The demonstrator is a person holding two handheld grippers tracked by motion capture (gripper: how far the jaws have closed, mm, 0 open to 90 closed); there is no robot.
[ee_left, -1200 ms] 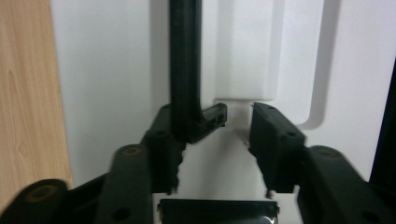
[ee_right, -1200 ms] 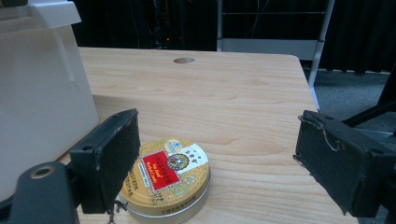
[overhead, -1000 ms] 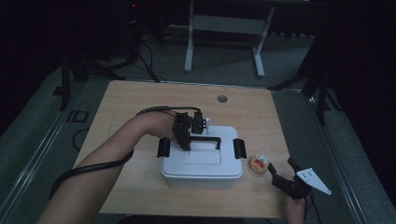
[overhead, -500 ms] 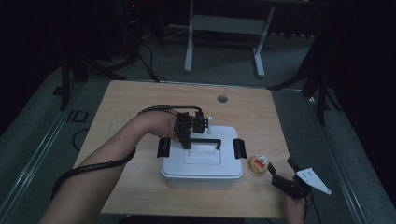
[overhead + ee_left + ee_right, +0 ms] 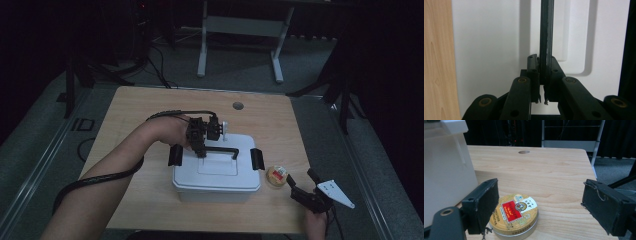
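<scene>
The table is seen from above and behind in the high view, facing forward. The white box lid and handle are viewed straight down, very close, from the left gripper. The tin and box side are viewed low and level from the right gripper; box and tin are shared with the high view.

Room was dark, light fell mainly on the wooden tabletop. Grey floor around it, white desk frame beyond the far edge, black cables trailing at far left.

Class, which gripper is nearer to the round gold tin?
Right. The right gripper hangs just short of the gold tin, fingers apart; the left gripper grips the box handle.
</scene>
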